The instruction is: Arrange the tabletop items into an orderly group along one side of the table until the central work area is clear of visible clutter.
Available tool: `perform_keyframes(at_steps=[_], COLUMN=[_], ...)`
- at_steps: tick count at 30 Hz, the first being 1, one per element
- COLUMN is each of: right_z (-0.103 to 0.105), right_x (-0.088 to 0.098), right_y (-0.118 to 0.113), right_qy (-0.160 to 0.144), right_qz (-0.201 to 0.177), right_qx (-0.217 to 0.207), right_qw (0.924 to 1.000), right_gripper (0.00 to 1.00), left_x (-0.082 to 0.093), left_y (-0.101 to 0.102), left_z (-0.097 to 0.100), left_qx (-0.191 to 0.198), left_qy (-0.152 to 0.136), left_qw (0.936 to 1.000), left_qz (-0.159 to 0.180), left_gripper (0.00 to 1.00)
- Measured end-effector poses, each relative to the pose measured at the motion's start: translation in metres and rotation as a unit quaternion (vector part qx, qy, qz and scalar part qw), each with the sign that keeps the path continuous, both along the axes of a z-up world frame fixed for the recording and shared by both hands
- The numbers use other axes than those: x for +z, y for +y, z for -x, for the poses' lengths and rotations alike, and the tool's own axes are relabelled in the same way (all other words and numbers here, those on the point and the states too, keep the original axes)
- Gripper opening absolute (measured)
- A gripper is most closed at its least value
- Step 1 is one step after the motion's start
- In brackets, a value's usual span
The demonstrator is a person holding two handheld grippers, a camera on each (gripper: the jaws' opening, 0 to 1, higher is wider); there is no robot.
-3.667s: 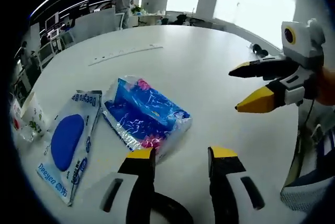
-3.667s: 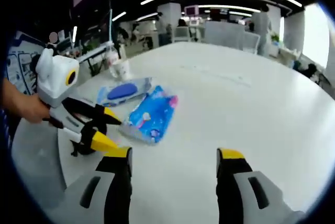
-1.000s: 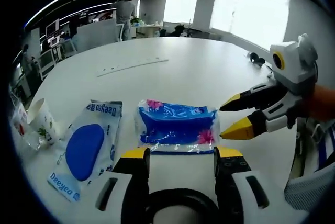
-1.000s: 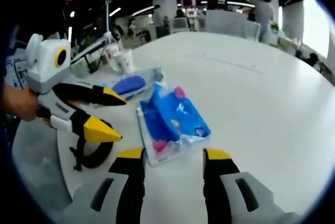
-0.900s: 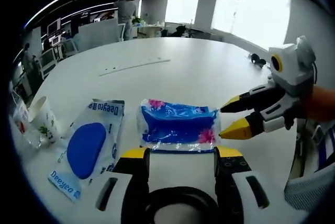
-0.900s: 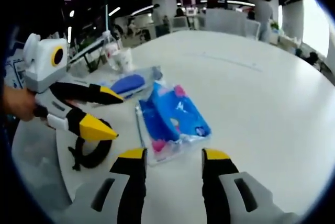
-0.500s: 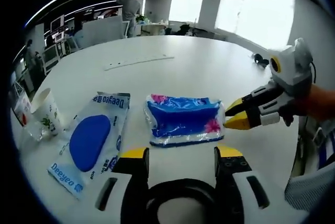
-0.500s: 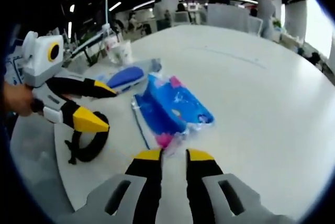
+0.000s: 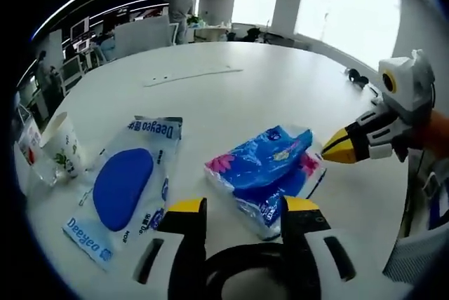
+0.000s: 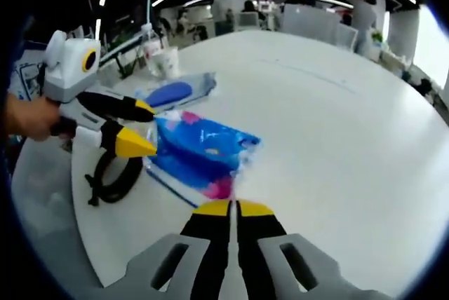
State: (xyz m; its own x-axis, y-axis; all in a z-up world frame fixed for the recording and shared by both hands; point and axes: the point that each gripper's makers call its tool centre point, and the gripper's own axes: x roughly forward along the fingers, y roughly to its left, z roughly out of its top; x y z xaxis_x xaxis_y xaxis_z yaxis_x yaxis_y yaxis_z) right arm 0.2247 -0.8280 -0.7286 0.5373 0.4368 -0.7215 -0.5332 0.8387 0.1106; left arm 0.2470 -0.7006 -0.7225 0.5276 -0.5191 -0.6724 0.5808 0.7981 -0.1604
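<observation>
On a round white table (image 9: 280, 83), the right gripper (image 10: 233, 206), jaws pinched together on the plastic edge of a blue tissue pack (image 9: 270, 170), seems to be dragging it sideways. Just beside it, the left gripper (image 9: 238, 207) hovers with jaws apart, holding nothing.

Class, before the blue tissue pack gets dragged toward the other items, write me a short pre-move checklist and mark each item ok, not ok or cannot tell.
1. Right hand-held gripper shut on the blue plastic tissue pack's edge: ok.
2. Left hand-held gripper open: ok.
3. Flat blue wet-wipes packet lies flat beside the pack, apart: ok.
4. White paper cup upright: ok.
5. Black ring-shaped cable out of the pack's path: cannot tell.
6. Centre of the white round table cleared: not ok.
</observation>
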Motion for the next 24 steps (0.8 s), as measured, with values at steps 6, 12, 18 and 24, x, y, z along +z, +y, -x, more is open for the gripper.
perform_keyframes(at_steps=[6,12,18,24], right_z=[-0.003,-0.012,-0.011,-0.012], right_x=[0.004,0.003,0.006,0.007], right_y=[0.005,0.010,0.008,0.005], right_qy=[-0.002,-0.006,-0.014,-0.018], right_qz=[-0.025,-0.029,-0.016,-0.015], right_qx=[-0.009,-0.005,0.001,0.003], right_qw=[0.9996,0.9996,0.9998,0.9997], right_gripper=[0.02,0.09,0.00,0.00], left_x=[-0.008,-0.010,-0.009,-0.003], left_y=[-0.001,-0.004,-0.005,-0.006], left_z=[0.005,0.007,0.006,-0.001], left_qx=[-0.001,-0.004,-0.013,-0.007], left_qy=[0.017,0.029,0.037,0.035], left_qw=[0.9998,0.9995,0.9992,0.9994], left_qz=[-0.009,-0.009,-0.012,-0.001], left_gripper=[0.25,0.15,0.03,0.01])
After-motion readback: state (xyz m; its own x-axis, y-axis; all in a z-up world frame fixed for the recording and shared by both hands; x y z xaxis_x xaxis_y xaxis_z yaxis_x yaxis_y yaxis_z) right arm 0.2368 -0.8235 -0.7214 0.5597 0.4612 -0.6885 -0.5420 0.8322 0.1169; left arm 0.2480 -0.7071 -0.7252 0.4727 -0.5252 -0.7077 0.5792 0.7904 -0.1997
